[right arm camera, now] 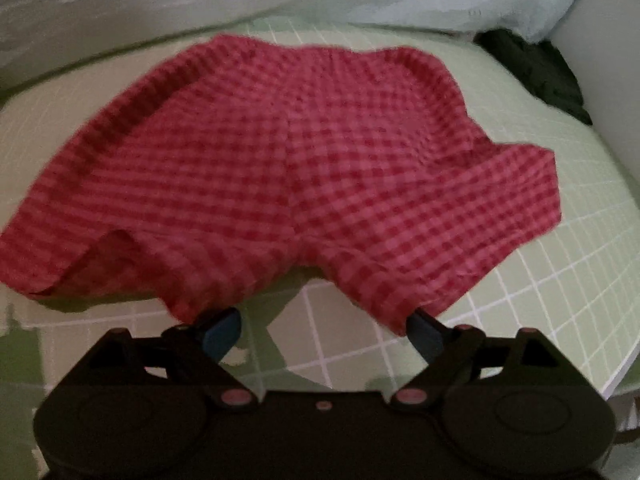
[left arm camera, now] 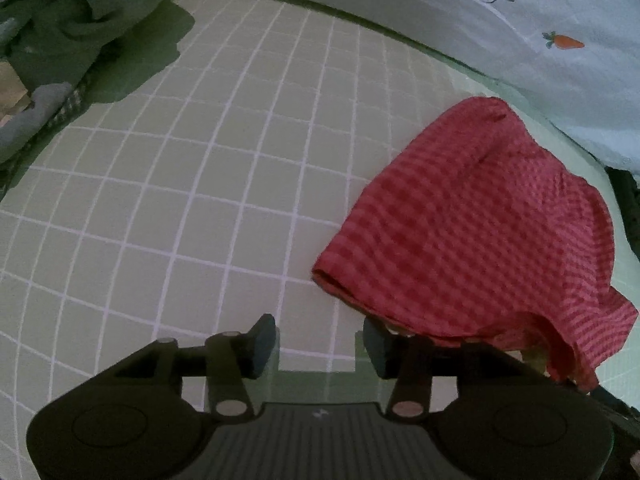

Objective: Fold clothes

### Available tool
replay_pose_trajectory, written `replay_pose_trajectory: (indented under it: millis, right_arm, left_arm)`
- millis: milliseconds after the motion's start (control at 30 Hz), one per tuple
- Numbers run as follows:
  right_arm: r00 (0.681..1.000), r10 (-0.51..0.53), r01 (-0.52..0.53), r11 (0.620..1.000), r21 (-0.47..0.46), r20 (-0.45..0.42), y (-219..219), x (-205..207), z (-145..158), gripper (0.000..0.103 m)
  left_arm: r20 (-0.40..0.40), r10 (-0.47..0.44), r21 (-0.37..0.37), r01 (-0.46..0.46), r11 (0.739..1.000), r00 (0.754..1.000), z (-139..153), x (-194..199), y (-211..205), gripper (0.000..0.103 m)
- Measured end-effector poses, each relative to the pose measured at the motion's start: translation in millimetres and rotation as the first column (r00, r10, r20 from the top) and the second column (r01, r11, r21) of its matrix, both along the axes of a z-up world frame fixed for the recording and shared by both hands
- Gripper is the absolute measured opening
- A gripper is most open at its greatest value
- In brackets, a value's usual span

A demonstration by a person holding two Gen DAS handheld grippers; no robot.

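Red-and-pink checked shorts (right arm camera: 288, 168) lie spread on the green grid mat (right arm camera: 560, 280), with the two leg openings nearest the right wrist camera. In the left wrist view the shorts (left arm camera: 472, 232) lie bunched at the right. My right gripper (right arm camera: 320, 332) is open, and the shorts' near hems drape over both fingertips. My left gripper (left arm camera: 316, 344) is open over the bare mat (left arm camera: 200, 200). The shorts' edge lies over its right finger (left arm camera: 380, 344), with nothing between the jaws.
A pile of grey-green clothes (left arm camera: 72, 40) sits at the mat's far left. A white sheet with a carrot print (left arm camera: 520, 32) lies along the far edge. A dark garment (right arm camera: 536, 72) lies at the far right corner. The mat's right edge (right arm camera: 616, 376) is close.
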State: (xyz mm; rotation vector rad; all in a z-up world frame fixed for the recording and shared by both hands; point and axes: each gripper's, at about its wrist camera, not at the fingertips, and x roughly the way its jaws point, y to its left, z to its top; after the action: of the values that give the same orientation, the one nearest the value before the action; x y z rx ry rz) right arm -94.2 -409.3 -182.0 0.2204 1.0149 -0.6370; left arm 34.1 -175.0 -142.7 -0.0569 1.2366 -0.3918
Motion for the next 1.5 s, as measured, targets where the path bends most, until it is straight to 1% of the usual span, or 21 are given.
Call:
replay_pose_trajectory:
  millis: [200,333,400,500,533,633,667,733,800,900,967,1000,1033,1067,1133,1200,1300,1400,1433,1467,1500]
  right_arm:
    - [0.99,0.032,-0.025,0.998,-0.05,0.138,-9,-13,27,0.092]
    - [0.976,0.047,-0.038,0.998,-0.047,0.214,-39,-30,38,0.094]
    - [0.967,0.065,-0.054,0.997,-0.05,0.246,-61,-41,41,0.095]
    - [0.974,0.081,-0.066,0.995,-0.078,0.211,-102,-54,30,0.096]
    - [0.98,0.067,-0.053,0.995,-0.079,0.186,-122,-59,24,0.096]
    - [0.987,0.001,0.007,0.999,-0.05,0.16,-182,-71,8,0.095]
    - [0.988,-0.017,0.023,0.999,-0.037,0.152,-202,-74,2,0.093]
    - [0.994,-0.013,0.014,1.0,-0.013,0.109,-232,-75,-7,0.085]
    - [0.994,0.017,-0.016,1.0,-0.008,0.11,-249,-75,-11,0.085]
    - [0.992,0.053,-0.054,0.999,0.002,0.113,-267,-72,-18,0.085]
    - [0.99,0.073,-0.076,0.997,0.023,0.119,-276,-69,-23,0.08]
    - [0.989,0.081,-0.086,0.996,0.038,0.125,-281,-67,-25,0.073]
    - [0.986,0.09,-0.099,0.993,0.062,0.14,-283,-68,-25,0.061]
    - [0.983,0.099,-0.113,0.99,0.085,0.155,-284,-69,-26,0.054]
    - [0.975,0.139,-0.157,0.983,0.096,0.172,-282,-71,-24,0.021]
    - [0.965,0.185,-0.205,0.974,0.096,0.183,-276,-77,-21,0.003]
    - [0.961,0.15,-0.196,0.962,0.19,0.231,-278,-93,-5,0.003]
    - [0.946,0.077,-0.179,0.933,0.312,0.315,-280,-119,20,0.003]
    - [0.948,0.054,-0.166,0.925,0.341,0.314,-279,-126,22,0.003]
    - [0.957,0.041,-0.144,0.926,0.349,0.286,-278,-131,19,0.003]
    - [0.971,0.046,-0.124,0.935,0.332,0.233,-276,-131,10,0.003]
  left_arm:
    - [0.053,0.003,0.004,-0.003,1.0,0.999,12,-18,-32,0.059]
    - [0.094,0.054,-0.006,-0.054,0.999,0.994,17,-38,-58,0.064]
    - [0.106,0.101,-0.016,-0.1,0.995,0.989,17,-52,-73,0.064]
    - [0.106,0.173,-0.026,-0.171,0.985,0.979,18,-79,-94,0.064]
    - [0.112,0.188,-0.028,-0.186,0.982,0.976,18,-89,-101,0.064]
    - [0.144,0.221,-0.015,-0.221,0.975,0.965,20,-120,-121,0.071]
    - [0.143,0.235,-0.008,-0.236,0.972,0.961,20,-129,-126,0.072]
    - [0.15,0.243,0.004,-0.246,0.969,0.958,24,-147,-136,0.074]
    - [0.165,0.245,0.02,-0.251,0.968,0.955,27,-158,-145,0.079]
    - [0.18,0.246,0.054,-0.259,0.964,0.952,32,-170,-157,0.079]
    - [0.185,0.249,0.071,-0.266,0.961,0.951,34,-172,-163,0.079]
    - [0.188,0.255,0.073,-0.272,0.96,0.949,35,-173,-165,0.079]
    - [0.188,0.262,0.072,-0.28,0.957,0.946,36,-174,-167,0.079]
    - [0.188,0.269,0.069,-0.286,0.956,0.945,36,-174,-169,0.079]
    - [0.186,0.282,0.065,-0.298,0.952,0.941,36,-174,-171,0.079]
    - [0.184,0.291,0.061,-0.307,0.95,0.939,36,-174,-174,0.079]
    - [0.179,0.292,0.057,-0.306,0.95,0.94,34,-173,-176,0.079]
    - [0.166,0.303,0.067,-0.317,0.946,0.938,29,-170,-172,0.079]
    - [0.162,0.306,0.071,-0.32,0.945,0.938,27,-169,-170,0.079]
    - [0.157,0.309,0.072,-0.323,0.944,0.938,25,-166,-167,0.079]
    - [0.151,0.314,0.07,-0.327,0.942,0.937,24,-163,-163,0.079]
